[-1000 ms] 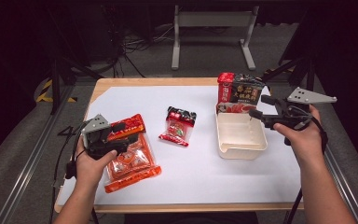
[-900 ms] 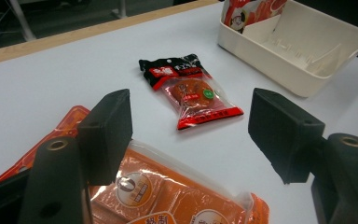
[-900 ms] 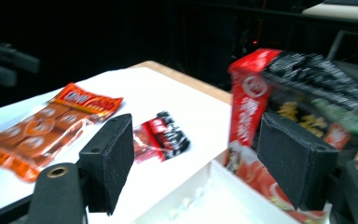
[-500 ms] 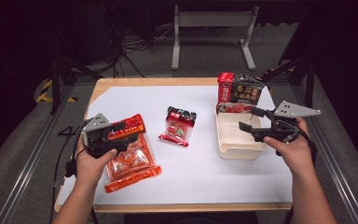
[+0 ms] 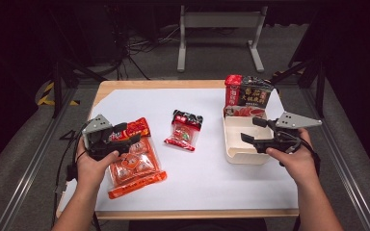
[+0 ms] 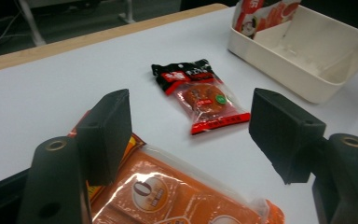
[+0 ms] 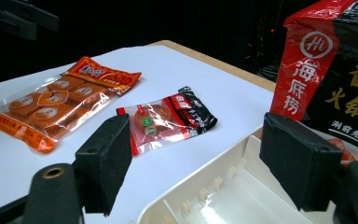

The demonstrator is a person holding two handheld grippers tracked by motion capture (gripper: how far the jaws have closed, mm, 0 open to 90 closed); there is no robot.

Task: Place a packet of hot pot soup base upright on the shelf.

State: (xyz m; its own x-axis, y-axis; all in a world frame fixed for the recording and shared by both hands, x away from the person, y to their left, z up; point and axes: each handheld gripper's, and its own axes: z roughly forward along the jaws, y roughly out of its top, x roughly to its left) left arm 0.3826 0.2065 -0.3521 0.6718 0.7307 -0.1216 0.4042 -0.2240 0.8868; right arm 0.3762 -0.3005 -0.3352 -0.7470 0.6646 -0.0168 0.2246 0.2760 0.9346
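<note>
High view, orange snack pack [image 5: 134, 161] long axis toward the table's far edge, left gripper [image 5: 125, 135] jaws wide above it.

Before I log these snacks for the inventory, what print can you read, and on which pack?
"海底捞" with a round "Hi" logo: red side of the tall pack in the white tray.
"0": a cake in the orange pack.
Small red-black packet: print too blurred.
Orange pack header: unreadable.
</note>
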